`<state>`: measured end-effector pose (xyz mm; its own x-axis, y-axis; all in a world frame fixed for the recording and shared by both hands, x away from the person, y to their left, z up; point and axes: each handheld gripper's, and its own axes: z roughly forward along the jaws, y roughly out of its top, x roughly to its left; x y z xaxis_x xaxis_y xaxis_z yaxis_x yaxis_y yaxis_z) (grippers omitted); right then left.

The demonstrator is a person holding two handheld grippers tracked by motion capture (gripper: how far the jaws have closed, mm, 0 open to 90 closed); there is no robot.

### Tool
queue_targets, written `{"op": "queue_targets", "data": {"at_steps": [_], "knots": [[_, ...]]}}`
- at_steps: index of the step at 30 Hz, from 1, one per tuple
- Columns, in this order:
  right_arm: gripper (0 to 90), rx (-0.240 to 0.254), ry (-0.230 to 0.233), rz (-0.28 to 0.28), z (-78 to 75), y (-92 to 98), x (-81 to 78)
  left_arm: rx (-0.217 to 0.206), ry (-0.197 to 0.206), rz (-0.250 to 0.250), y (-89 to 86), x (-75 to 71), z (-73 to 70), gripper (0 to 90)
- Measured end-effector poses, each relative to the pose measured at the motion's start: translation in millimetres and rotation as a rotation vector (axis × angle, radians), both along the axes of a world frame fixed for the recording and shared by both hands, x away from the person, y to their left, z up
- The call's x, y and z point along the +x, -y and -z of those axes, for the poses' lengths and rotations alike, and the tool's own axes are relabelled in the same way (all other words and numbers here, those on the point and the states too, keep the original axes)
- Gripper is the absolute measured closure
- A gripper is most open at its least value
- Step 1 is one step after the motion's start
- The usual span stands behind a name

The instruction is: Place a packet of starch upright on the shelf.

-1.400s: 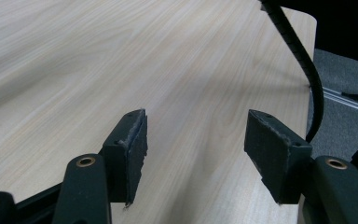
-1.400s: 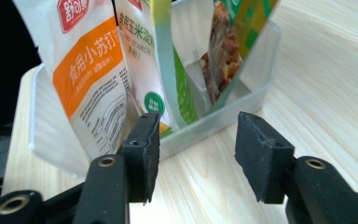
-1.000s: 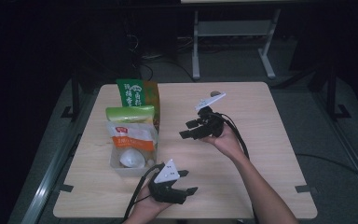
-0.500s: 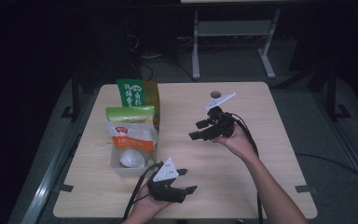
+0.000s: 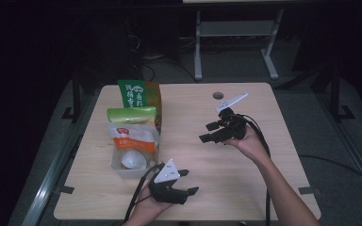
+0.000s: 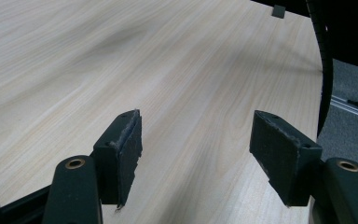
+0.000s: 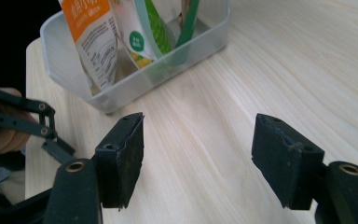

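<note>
Both claws wide w/ nothing between: left claw (image 5: 188, 181) low over desk (image 5: 264, 188), right claw (image 5: 209, 133), just been opening, faces clear bin (image 5: 122, 170) of snack bags (image 5: 133, 136).

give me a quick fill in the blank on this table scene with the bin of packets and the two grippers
1. The packets stand in a clear plastic ____.
2. The right gripper has its jaws ____, nothing between them.
3. The left gripper looks along bare ____ tabletop.
4. The front packet is white and ____.

Missing words: bin; open; wooden; orange
</note>
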<state>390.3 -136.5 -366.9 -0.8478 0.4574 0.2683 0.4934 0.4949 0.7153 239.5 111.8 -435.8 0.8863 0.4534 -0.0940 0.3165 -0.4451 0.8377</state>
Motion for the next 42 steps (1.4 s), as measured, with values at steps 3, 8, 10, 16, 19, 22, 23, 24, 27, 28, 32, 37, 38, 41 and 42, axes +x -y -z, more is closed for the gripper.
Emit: {"op": "queue_targets", "data": {"at_steps": [3, 8, 10, 16, 19, 22, 23, 24, 27, 28, 32, 37, 38, 41, 42], "knots": [[33.7, 0.009, 0.003, 0.007, 1.8, 6.9, -3.0, 0.001, 0.003, 0.0, -0.5, 0.7, -0.2, 33.6], [33.3, 0.008, 0.011, 0.008, 5.2, 15.6, -6.9, 0.004, 0.007, 0.001, -1.1, 1.2, -0.3, 33.5], [32.0, -0.003, 0.001, 0.004, 6.6, 18.5, -7.8, 0.004, 0.007, -0.002, -1.5, 1.5, -0.5, 33.4], [31.7, 0.019, 0.01, 0.023, 7.1, 31.6, -14.3, 0.005, 0.003, -0.006, -2.1, 1.3, -0.8, 33.3], [31.0, 0.024, 0.008, 0.032, 8.1, 36.1, -16.2, 0.01, 0.009, -0.004, -2.5, 1.7, -0.9, 33.3], [30.6, 0.025, -0.002, 0.04, 10.7, 42.8, -18.7, 0.008, 0.01, -0.006, -3.1, 2.0, -1.1, 33.2], [30.7, 0.022, -0.01, 0.045, 11.4, 45.1, -19.5, 0.011, 0.012, -0.006, -3.6, 2.3, -1.3, 33.2], [30.9, 0.029, -0.007, 0.053, 13.0, 49.8, -22.4, 0.01, 0.011, -0.008, -3.8, 2.4, -1.2, 33.2], [30.9, 0.033, -0.011, 0.063, 14.6, 54.0, -25.0, 0.007, 0.009, -0.012, -4.4, 2.8, -0.9, 33.2], [30.8, 0.029, -0.012, 0.066, 15.3, 56.4, -26.4, 0.006, 0.009, -0.013, -4.4, 2.9, -0.9, 33.2], [30.7, 0.033, -0.018, 0.075, 18.0, 64.5, -30.9, 0.006, 0.008, -0.013, -3.9, 2.6, -0.5, 33.1], [30.4, 0.036, -0.025, 0.091, 23.4, 73.1, -36.6, 0.004, 0.007, -0.017, -4.3, 2.8, -0.4, 33.1], [30.0, 0.038, -0.029, 0.094, 26.0, 76.5, -38.1, 0.005, 0.007, -0.017, -4.6, 3.0, -0.4, 33.0], [30.0, 0.04, -0.032, 0.101, 28.5, 79.5, -40.5, 0.007, 0.006, -0.019, -4.9, 3.1, -0.5, 33.0], [30.0, 0.037, -0.034, 0.103, 29.9, 80.9, -41.4, 0.005, 0.007, -0.019, -4.7, 3.0, -0.3, 33.0]]}}
